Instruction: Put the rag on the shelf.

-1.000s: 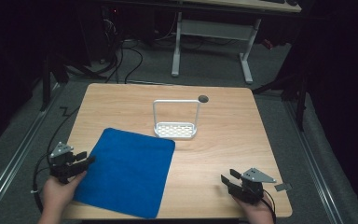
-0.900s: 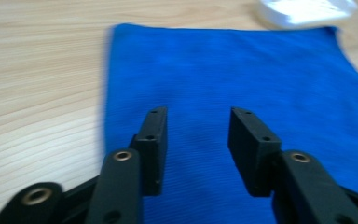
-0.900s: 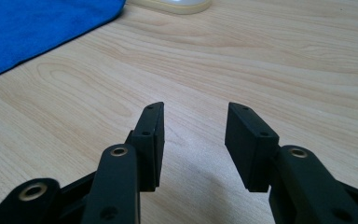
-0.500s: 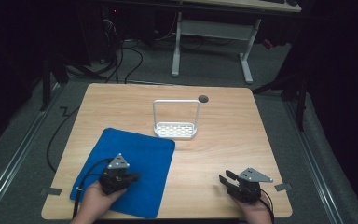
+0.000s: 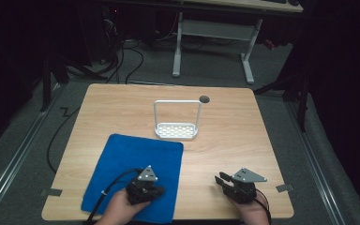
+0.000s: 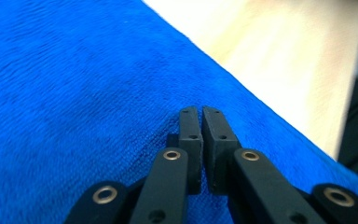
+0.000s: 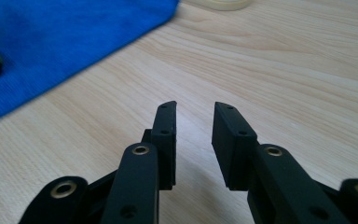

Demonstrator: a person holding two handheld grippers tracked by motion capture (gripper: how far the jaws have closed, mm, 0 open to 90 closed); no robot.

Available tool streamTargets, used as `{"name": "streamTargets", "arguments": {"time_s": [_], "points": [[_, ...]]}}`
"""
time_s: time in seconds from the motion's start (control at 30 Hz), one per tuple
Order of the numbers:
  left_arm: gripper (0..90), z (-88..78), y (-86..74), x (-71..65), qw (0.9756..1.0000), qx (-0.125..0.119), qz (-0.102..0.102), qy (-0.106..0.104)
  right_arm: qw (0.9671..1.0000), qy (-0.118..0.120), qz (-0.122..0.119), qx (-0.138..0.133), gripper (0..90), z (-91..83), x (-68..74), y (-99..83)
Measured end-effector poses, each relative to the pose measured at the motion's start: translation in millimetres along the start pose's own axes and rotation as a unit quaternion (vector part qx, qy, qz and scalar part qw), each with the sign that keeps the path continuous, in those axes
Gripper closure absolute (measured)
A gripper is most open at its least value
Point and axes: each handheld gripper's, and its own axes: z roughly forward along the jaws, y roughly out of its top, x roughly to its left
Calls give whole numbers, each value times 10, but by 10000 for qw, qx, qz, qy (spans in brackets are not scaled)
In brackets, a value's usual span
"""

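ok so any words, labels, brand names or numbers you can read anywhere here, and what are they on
None: no readable text in any view.
The blue towel is plain, with no tag showing.
The white rack carries no mark, and neither does the wooden table.
The left gripper and right gripper show bare black jaws and brass rivets, no lettering.
The grey tape pieces at the table's corners are blank.

Both grippers are black: the left gripper [image 5: 155,191] and right gripper [image 5: 223,180] each carry a grey three-cornered plate on top, brass-ringed pivot holes at the jaws, small screws in the pads, and a trailing black cable.
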Motion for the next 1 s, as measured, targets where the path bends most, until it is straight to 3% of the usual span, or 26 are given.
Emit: {"name": "streamTargets", "arguments": {"time_s": [0.1, 0.13, 0.2, 0.3, 0.4, 0.47, 0.57, 0.67, 0.77, 0.87, 1.0], "points": [[807, 44, 61, -82, 9999, -86, -1, -150, 9999, 97, -128, 57, 725, 31, 69, 10], [797, 16, 66, -73, 9999, -131, 4, -110, 9997, 123, -185, 71, 729, 37, 88, 9], [778, -94, 52, 0, 9996, -244, 14, 104, 9996, 172, -231, 82, 741, 44, 123, 9], [769, -334, -49, 230, 9977, -400, -245, 490, 9993, 279, -216, 88, 759, 71, 158, 24], [761, -614, -224, 474, 9921, -304, -386, 1157, 9987, 439, -225, 136, 777, 137, 232, 64], [762, -792, -352, 635, 9861, -297, -610, 1515, 9978, 587, -277, 113, 792, 199, 301, 115], [772, -970, -529, 868, 9801, -188, -999, 1707, 9959, 783, -432, 142, 809, 315, 441, 209], [783, -1032, -640, 1001, 9751, -34, -1182, 1874, 9932, 952, -636, 203, 822, 482, 584, 325], [789, -1045, -695, 1054, 9749, -108, -1332, 1783, 9901, 1071, -828, 380, 840, 730, 733, 470], [789, -1044, -696, 1049, 9755, -101, -1293, 1778, 9884, 995, -976, 602, 855, 867, 800, 525], [788, -1039, -707, 1040, 9768, -149, -1278, 1712, 9877, 981, -1006, 685, 873, 903, 787, 507]]}}
